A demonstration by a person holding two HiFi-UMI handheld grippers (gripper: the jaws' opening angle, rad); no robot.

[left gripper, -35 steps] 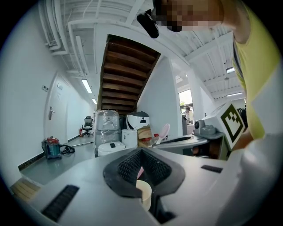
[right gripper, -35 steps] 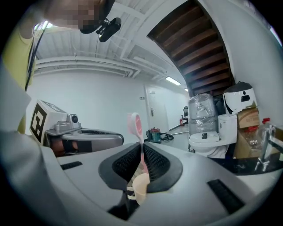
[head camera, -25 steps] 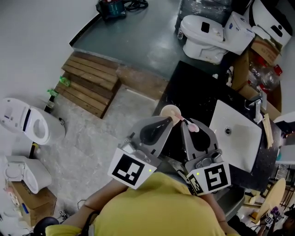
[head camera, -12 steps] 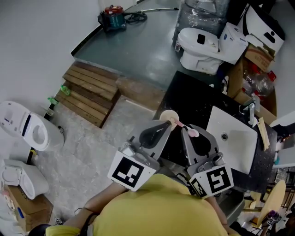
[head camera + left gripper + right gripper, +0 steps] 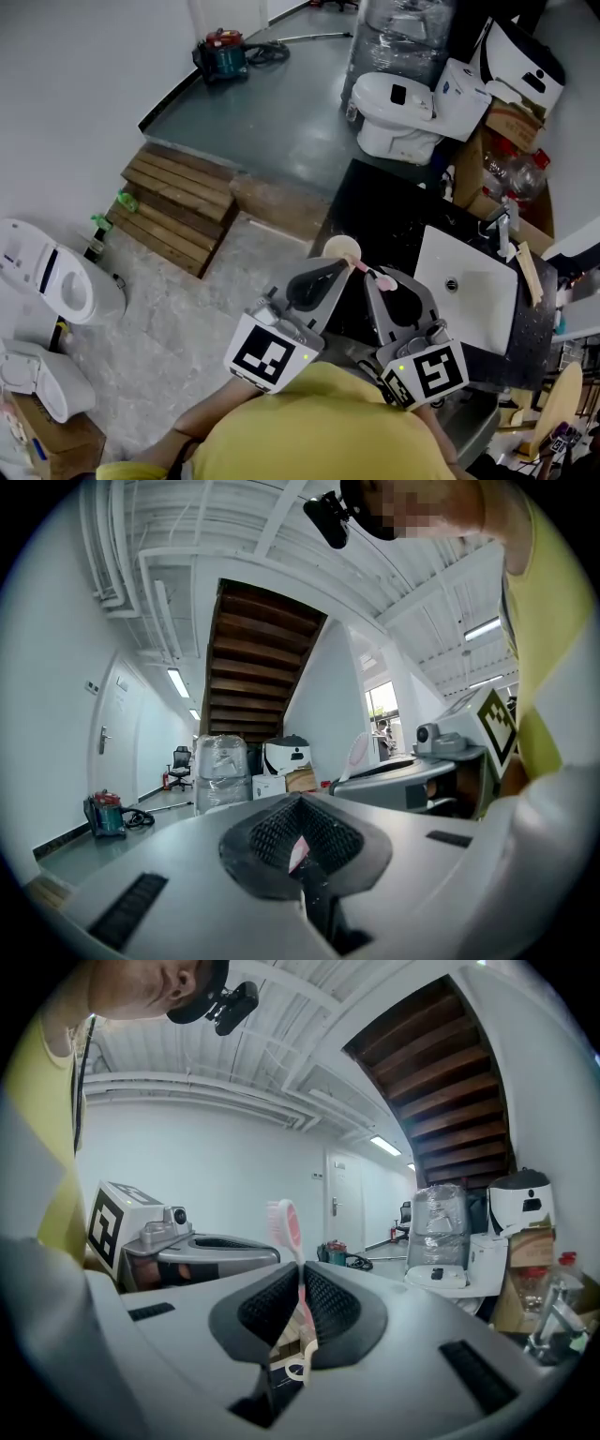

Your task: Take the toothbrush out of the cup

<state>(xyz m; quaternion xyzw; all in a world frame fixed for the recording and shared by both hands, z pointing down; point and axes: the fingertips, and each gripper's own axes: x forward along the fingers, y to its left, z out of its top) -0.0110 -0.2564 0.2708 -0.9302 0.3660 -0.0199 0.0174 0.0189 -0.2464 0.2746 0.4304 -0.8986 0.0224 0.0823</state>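
While clamping the cup [image 5: 341,248] rim in the closed left gripper [image 5: 299,853], pinches the toothbrush [image 5: 283,1225] handle tight in the right gripper [image 5: 302,1307]; looks partly drawn, not yet clear.

Both grippers held out side by side, marker cubes toward the person's chest. The left gripper [image 5: 343,264] has its jaws pressed together on the pale rim of the cup [image 5: 341,249], a sliver showing between the pads. The right gripper [image 5: 373,278] is clamped on the toothbrush [image 5: 284,1227], handle between the fingers, head rising past the fingertips.
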